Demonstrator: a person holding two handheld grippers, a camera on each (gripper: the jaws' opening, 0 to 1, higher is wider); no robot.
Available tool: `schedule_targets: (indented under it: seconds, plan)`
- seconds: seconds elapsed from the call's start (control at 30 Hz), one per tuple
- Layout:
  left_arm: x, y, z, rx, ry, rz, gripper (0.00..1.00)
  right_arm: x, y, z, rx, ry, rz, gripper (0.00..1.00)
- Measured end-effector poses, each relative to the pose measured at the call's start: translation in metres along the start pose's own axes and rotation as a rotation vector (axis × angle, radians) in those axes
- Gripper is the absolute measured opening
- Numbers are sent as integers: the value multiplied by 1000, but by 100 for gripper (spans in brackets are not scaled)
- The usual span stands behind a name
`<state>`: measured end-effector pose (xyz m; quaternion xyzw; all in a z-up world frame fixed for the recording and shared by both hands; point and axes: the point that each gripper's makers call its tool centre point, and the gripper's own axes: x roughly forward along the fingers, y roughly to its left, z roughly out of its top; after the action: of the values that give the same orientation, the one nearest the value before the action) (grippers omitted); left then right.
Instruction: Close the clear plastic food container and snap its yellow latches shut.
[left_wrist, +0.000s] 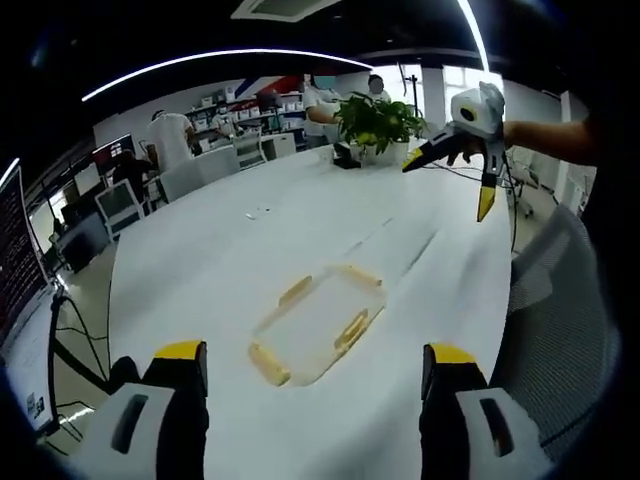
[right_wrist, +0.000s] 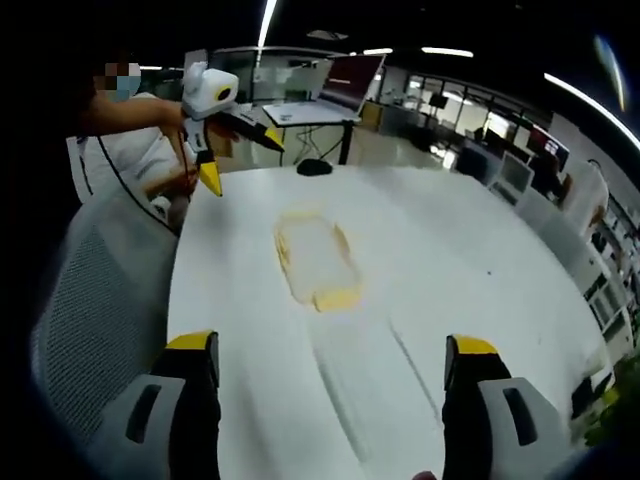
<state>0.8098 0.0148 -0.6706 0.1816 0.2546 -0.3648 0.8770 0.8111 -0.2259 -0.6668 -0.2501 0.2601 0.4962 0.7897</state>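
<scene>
We see the clear container (left_wrist: 318, 325) lying flat on the white table (left_wrist: 200, 270), out in the open and well apart from both tools, with yellow latches (left_wrist: 268, 364) showing along its edges; the lid seems to rest on top already, though we cannot tell whether it is seated or any latch is snapped. In the left gripper view our left gripper (left_wrist: 315, 385) hangs above the near edge of the table with its yellow-tipped jaws spread wide and nothing between them, the container just beyond. The right gripper (right_wrist: 330, 375) is likewise wide open and empty in its own view, with the container (right_wrist: 315, 258) farther out. Seen from the left gripper view, the right gripper (left_wrist: 452, 172) is raised high over the far right of the table near a potted plant (left_wrist: 378, 122). In our judgement the step in hand is the approach: we should bring both tools down to opposite sides of the container, steady one side while pressing the lid level, then push each latch down squarely, working opposite latches so the light box does not slide on the smooth top.
</scene>
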Motion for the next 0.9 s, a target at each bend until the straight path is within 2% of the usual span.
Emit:
schedule_targets:
  seconds: [0.47, 0.9]
  plan:
    - [16, 7, -12, 58, 43, -43, 78, 31, -13, 9, -89, 37, 44, 88]
    - [31, 11, -21, 143, 108, -103, 70, 57, -13, 10, -169, 81, 97, 80]
